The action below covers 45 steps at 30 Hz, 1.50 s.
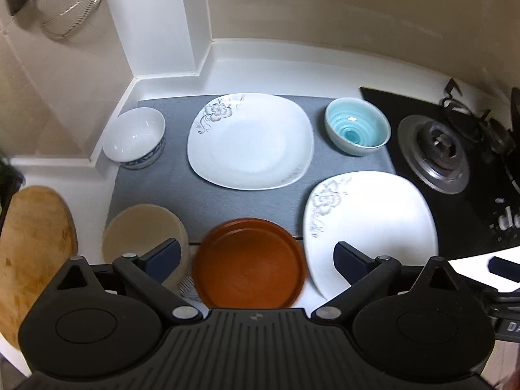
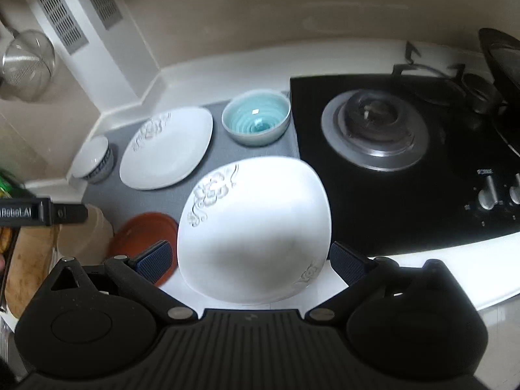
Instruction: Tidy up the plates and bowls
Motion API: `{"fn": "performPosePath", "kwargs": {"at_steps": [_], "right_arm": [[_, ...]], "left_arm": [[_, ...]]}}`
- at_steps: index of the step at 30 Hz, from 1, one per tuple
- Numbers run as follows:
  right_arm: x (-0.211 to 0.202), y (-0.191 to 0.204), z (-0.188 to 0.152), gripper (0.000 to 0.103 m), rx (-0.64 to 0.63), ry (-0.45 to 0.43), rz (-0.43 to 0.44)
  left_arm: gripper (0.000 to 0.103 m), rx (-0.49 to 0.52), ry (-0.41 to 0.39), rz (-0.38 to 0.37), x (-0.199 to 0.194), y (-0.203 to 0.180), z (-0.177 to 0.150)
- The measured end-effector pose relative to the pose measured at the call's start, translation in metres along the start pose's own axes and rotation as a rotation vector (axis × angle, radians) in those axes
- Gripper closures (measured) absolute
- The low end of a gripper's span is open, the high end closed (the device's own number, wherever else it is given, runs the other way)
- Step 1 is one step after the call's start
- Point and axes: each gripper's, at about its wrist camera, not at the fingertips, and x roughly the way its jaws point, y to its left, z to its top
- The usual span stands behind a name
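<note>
Dishes sit spread over a grey mat (image 1: 152, 191) laid on a white counter (image 1: 260, 71), with a black stove (image 2: 406, 178) touching the mat's right edge. Along the mat's back edge stand 3 pieces: a white bowl with a blue base (image 1: 135, 138) at the back left corner, a white square plate with a flower print (image 1: 250, 141) in the middle, and a blue bowl (image 1: 357, 130) at the back right corner, just beside the stove. At the mat's front edge are 3 more: a beige bowl (image 1: 143, 230) at the front left corner, a brown plate (image 1: 250, 263) in the middle, hanging over the front edge onto the counter, and a second flowered square plate (image 2: 256, 227) at the front right corner, beside the stove and partly off the mat.

The left gripper (image 1: 256, 256) hangs above the brown plate with its jaws spread wide on either side of it, grasping nothing. The right gripper (image 2: 250, 260) hangs above the second flowered plate, jaws likewise released and apart on both sides of the plate. A wooden board (image 1: 35, 253) lies off the mat's left edge, and a wire strainer (image 1: 71, 0) hangs on the wall above the back left corner.
</note>
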Motion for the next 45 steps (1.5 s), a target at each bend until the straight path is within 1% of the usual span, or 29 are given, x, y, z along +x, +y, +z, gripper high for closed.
{"fn": "performPosePath", "kwargs": {"at_steps": [2, 4, 5, 7, 10, 12, 15, 18, 20, 21, 23, 25, 27, 28, 29, 30, 31, 32, 33, 34, 35, 37, 38, 39, 41, 43, 45], "right_arm": [[0.007, 0.000, -0.001, 0.000, 0.022, 0.011, -0.038], [0.014, -0.003, -0.002, 0.000, 0.032, 0.022, -0.011], [0.017, -0.005, -0.003, 0.000, 0.048, 0.024, -0.017], [0.026, -0.014, -0.002, 0.000, 0.086, 0.044, -0.014], [0.037, -0.029, 0.001, 0.000, 0.118, 0.071, 0.051], [0.042, -0.037, 0.006, 0.000, 0.113, 0.070, 0.065], [0.045, -0.055, 0.016, 0.000, 0.138, 0.057, 0.086], [0.053, -0.077, 0.023, 0.000, 0.200, 0.070, 0.170], [0.060, -0.091, 0.026, 0.000, 0.237, 0.084, 0.201], [0.065, -0.096, 0.027, 0.000, 0.239, 0.093, 0.212], [0.074, -0.104, 0.029, 0.000, 0.240, 0.107, 0.238], [0.079, -0.115, 0.029, 0.000, 0.236, 0.104, 0.278], [0.086, -0.126, 0.029, 0.000, 0.253, 0.104, 0.294], [0.088, -0.132, 0.029, 0.000, 0.273, 0.105, 0.301], [0.089, -0.139, 0.029, 0.000, 0.297, 0.105, 0.321], [0.091, -0.145, 0.028, 0.002, 0.321, 0.102, 0.350], [0.091, -0.149, 0.028, 0.007, 0.342, 0.098, 0.370], [0.091, -0.153, 0.028, 0.010, 0.348, 0.097, 0.378], [0.093, -0.155, 0.028, 0.017, 0.344, 0.102, 0.388], [0.095, -0.157, 0.028, 0.026, 0.346, 0.111, 0.401], [0.097, -0.160, 0.028, 0.030, 0.359, 0.118, 0.411], [0.102, -0.161, 0.027, 0.050, 0.381, 0.126, 0.431], [0.104, -0.161, 0.026, 0.053, 0.376, 0.133, 0.436], [0.106, -0.161, 0.026, 0.056, 0.368, 0.140, 0.435], [0.107, -0.160, 0.027, 0.056, 0.352, 0.140, 0.446], [0.109, -0.163, 0.027, 0.056, 0.368, 0.142, 0.469], [0.115, -0.165, 0.027, 0.055, 0.381, 0.158, 0.469]], "left_arm": [[0.003, 0.012, 0.005, 0.004, 0.012, 0.007, 0.005], [0.003, 0.008, 0.018, -0.004, 0.026, 0.015, 0.009], [0.003, 0.004, 0.032, -0.018, 0.034, 0.018, 0.011], [0.003, -0.010, 0.072, -0.081, 0.052, 0.023, 0.012], [0.004, -0.068, 0.159, -0.166, 0.078, 0.026, 0.008], [0.004, -0.091, 0.196, -0.211, 0.090, 0.025, 0.007], [0.004, -0.124, 0.225, -0.257, 0.101, 0.021, 0.012], [0.004, -0.127, 0.251, -0.309, 0.112, 0.013, 0.021], [0.004, -0.135, 0.267, -0.342, 0.123, 0.005, 0.026], [0.004, -0.137, 0.287, -0.355, 0.132, 0.001, 0.029], [0.004, -0.165, 0.334, -0.344, 0.151, -0.006, 0.031], [0.004, -0.178, 0.365, -0.330, 0.166, -0.014, 0.032], [0.010, -0.190, 0.377, -0.326, 0.175, -0.018, 0.034], [0.015, -0.190, 0.375, -0.329, 0.176, -0.021, 0.035], [0.016, -0.191, 0.371, -0.341, 0.176, -0.023, 0.035], [0.016, -0.199, 0.368, -0.355, 0.177, -0.023, 0.036], [0.018, -0.208, 0.374, -0.364, 0.179, -0.024, 0.036], [0.024, -0.214, 0.385, -0.368, 0.182, -0.024, 0.037], [0.030, -0.220, 0.398, -0.366, 0.185, -0.024, 0.037], [0.042, -0.229, 0.409, -0.360, 0.187, -0.023, 0.036], [0.050, -0.236, 0.416, -0.345, 0.189, -0.023, 0.036], [0.055, -0.227, 0.416, -0.318, 0.192, -0.024, 0.036], [0.058, -0.222, 0.416, -0.324, 0.193, -0.024, 0.036], [0.059, -0.223, 0.419, -0.331, 0.195, -0.024, 0.035], [0.059, -0.221, 0.435, -0.329, 0.198, -0.026, 0.034], [0.060, -0.201, 0.450, -0.320, 0.202, -0.032, 0.034], [0.061, -0.180, 0.455, -0.305, 0.206, -0.037, 0.034]]}}
